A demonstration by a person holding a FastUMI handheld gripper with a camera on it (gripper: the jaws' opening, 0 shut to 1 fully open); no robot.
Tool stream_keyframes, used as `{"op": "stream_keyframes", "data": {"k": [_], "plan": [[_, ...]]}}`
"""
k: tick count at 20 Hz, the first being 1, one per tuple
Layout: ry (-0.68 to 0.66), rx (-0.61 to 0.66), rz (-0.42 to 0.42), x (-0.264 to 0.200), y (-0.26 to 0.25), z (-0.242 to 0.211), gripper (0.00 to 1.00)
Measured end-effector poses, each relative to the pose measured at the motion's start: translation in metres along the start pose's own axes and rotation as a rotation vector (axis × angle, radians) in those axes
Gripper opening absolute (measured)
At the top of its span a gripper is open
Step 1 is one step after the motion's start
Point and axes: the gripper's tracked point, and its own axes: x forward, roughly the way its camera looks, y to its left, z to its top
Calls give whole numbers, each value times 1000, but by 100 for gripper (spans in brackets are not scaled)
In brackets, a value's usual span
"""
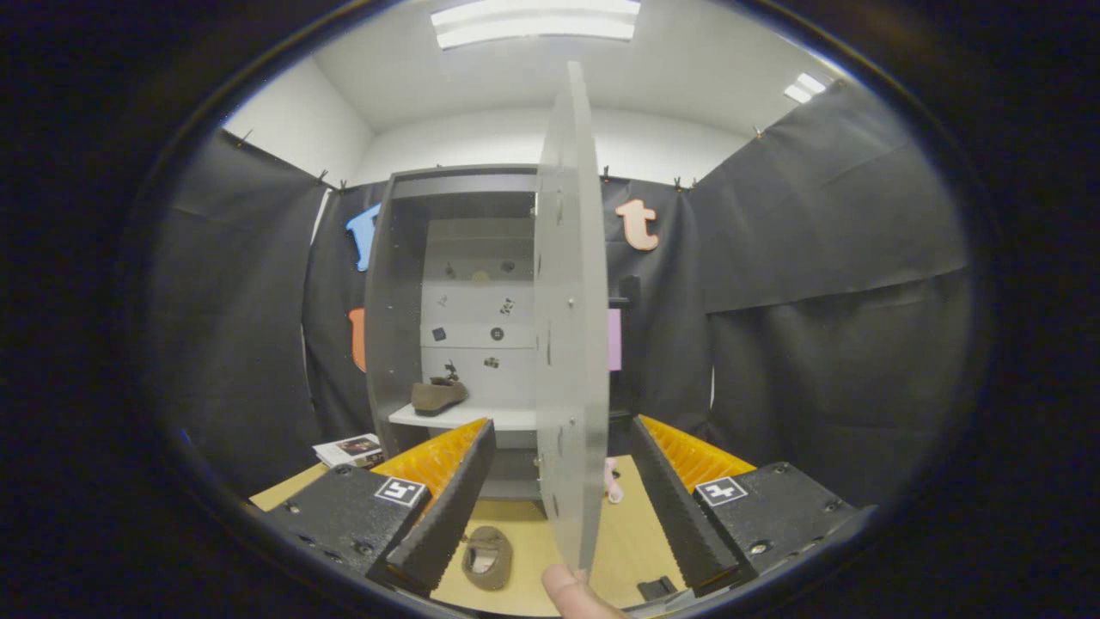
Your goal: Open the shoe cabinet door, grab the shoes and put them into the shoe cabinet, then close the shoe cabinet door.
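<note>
Door (571,327) edge-on between spread tongs (563,507), untouched.

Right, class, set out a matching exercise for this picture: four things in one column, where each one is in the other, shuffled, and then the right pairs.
Things
1. shoe cabinet door
2. brown shoe
3. second brown shoe
4. booklet

Places
A. on the table, just left of the cabinet's foot
B. on the white shelf inside the cabinet
C. swung open, edge-on between the open fingers
D. on the table, beside the left finger

Pairs: 1-C, 2-B, 3-D, 4-A
</note>
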Motion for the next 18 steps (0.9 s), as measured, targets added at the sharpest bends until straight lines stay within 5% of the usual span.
{"op": "stream_keyframes", "data": {"k": [10,18], "plan": [[52,-14,71,44,78,-71,99],[301,-51,170,105,129,-231,99]]}}
